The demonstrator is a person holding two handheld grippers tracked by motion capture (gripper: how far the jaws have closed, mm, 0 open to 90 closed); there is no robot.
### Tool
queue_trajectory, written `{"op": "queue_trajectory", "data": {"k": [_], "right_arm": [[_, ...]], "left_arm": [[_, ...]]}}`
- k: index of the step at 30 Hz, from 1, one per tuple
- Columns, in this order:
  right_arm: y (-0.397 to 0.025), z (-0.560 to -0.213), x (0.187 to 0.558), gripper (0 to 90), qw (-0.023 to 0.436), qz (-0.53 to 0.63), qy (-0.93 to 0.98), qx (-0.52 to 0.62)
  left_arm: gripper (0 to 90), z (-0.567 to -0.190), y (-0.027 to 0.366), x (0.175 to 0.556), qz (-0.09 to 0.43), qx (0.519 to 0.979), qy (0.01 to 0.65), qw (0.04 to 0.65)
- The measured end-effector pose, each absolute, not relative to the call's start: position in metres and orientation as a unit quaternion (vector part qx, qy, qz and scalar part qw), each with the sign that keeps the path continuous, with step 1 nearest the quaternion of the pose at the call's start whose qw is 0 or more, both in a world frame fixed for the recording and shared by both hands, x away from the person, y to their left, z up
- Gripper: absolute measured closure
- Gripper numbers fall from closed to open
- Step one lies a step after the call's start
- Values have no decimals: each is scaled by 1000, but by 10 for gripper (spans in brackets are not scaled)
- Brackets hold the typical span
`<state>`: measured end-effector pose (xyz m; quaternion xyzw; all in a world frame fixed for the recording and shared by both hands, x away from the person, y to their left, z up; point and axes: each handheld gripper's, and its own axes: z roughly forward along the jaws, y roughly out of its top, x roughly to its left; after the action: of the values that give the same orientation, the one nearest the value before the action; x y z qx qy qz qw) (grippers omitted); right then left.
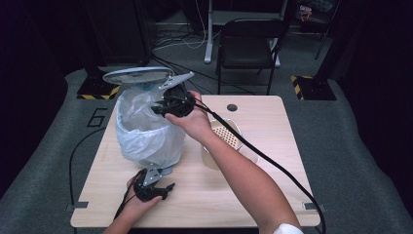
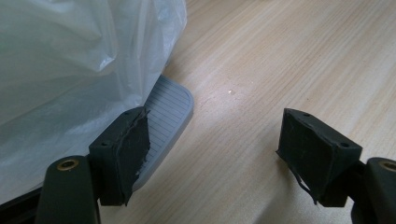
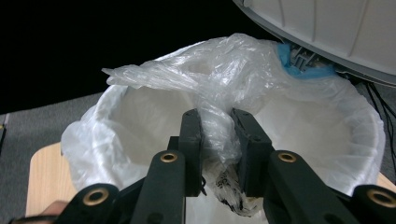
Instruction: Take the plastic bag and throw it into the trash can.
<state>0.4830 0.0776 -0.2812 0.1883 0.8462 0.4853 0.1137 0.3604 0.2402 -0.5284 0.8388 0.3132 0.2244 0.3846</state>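
My right claw (image 3: 217, 154) pinches the flimsy, slippery bin liner (image 3: 205, 84) by a gathered fold; my left claw (image 2: 224, 154) gapes over the table (image 2: 261, 70)

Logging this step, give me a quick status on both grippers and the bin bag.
Right gripper shut on bag plastic above the bin's mouth. Left gripper open, low beside the grey pedal, holding nothing. Lid up. Metal pot stands close behind the right forearm.

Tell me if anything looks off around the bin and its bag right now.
The bin liner sits unevenly: one bunched fold is pinched between the right gripper fingers over the bin's mouth. The pad on a left gripper finger looks frayed at its edge.
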Motion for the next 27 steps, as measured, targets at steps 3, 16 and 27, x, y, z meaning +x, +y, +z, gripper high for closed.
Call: {"op": "queue_trajectory", "data": {"k": [3,16,27], "right_arm": [[82,-286,484,749,116,490,841,196],[95,-298,487,749,133,492,834,210],[96,-298,487,513,135,500,829,212]], "left_arm": [[246,-527,241,360,215,845,311,379],[246,-527,241,360,213,845,310,379],[246,-527,241,360,213,846,310,378]]}}
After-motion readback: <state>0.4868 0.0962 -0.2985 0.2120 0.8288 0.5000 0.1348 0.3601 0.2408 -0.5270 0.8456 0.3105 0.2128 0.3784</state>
